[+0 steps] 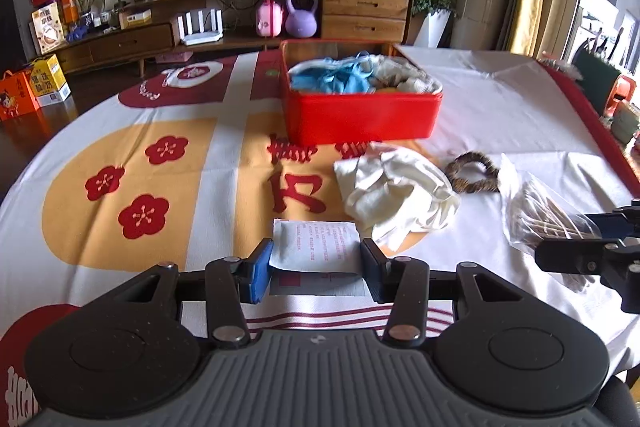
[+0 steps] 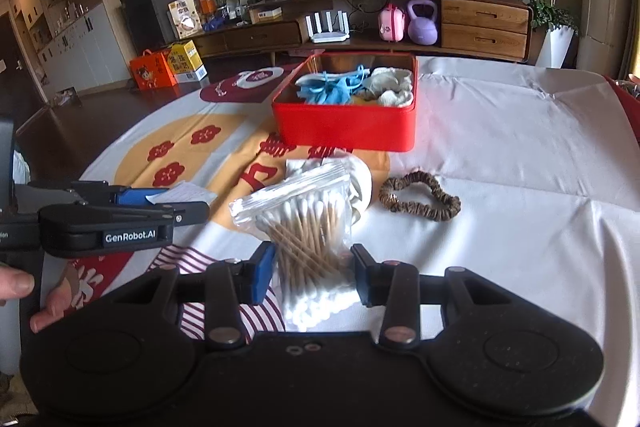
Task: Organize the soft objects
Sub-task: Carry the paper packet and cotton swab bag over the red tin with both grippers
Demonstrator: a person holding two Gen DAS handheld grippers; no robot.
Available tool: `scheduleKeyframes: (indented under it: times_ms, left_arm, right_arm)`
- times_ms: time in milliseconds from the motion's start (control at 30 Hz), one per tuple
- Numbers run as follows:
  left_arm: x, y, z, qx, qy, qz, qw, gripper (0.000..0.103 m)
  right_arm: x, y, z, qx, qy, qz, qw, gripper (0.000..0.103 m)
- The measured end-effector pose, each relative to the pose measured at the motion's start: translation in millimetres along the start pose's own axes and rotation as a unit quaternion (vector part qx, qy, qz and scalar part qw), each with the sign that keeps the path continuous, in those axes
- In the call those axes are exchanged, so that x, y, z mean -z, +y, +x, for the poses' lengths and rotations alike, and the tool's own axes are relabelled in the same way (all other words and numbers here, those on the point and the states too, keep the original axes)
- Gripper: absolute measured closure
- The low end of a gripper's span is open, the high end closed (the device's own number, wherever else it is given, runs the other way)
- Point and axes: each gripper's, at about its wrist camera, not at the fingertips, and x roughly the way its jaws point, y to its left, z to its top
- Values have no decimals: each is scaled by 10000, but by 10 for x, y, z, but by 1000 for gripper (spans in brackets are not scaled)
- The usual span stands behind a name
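A red tin box (image 1: 360, 115) holds blue and cream cloth; it also shows in the right wrist view (image 2: 344, 125). My left gripper (image 1: 316, 267) is open around a flat white sachet (image 1: 316, 243) lying on the tablecloth. My right gripper (image 2: 314, 273) is open around a clear bag of cotton swabs (image 2: 308, 223); this bag also shows in the left wrist view (image 1: 536, 215). A crumpled cream cloth (image 1: 396, 195) and a brown scrunchie (image 1: 474, 173) lie in front of the box. The scrunchie also shows in the right wrist view (image 2: 420, 195).
The table wears a white, yellow and red printed cloth (image 1: 132, 163). A wooden TV cabinet (image 1: 240, 23) stands behind with a purple kettlebell (image 1: 302, 15). Orange gift boxes (image 1: 24, 91) sit on the floor at left. A hand (image 2: 24, 291) holds the left gripper.
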Motion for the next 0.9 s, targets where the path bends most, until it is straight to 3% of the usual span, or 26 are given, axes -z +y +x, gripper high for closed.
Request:
scheduleKeyframes:
  times_ms: [633,900]
  left_arm:
    - [-678,-177,-250,209,-454,-51,9987,57]
    - [-1000,-311,-156,175,-633,327,9973,57]
  right_arm:
    - [-703,-45,-163,339,-582,-214,9975,62]
    - [-1065,-197,-89,534,-782,-237,9952,62]
